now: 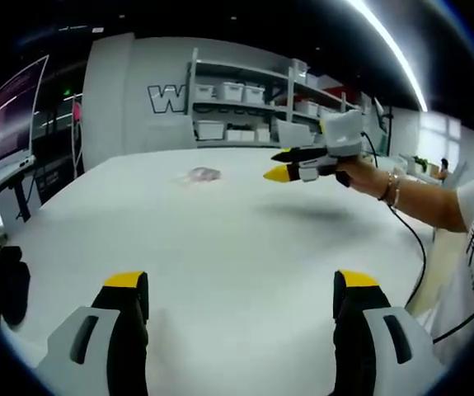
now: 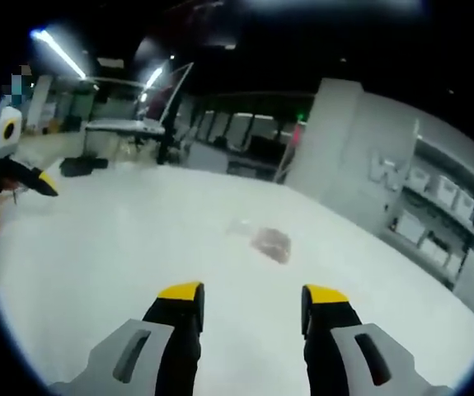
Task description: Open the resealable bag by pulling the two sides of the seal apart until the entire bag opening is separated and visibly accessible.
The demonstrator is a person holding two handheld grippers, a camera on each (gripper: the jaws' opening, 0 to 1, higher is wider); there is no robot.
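The resealable bag lies flat on the white tabletop, well apart from both tools. The left tool and the right tool hover above the tabletop, jaws spread wide, gripping nothing.

Left tongs gape over the bare worktop; bag lies near the far edge, right tongs hovering beside.

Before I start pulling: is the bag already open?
Cannot tell. The bag lies flat on the table, untouched; its seal is too small and blurred.
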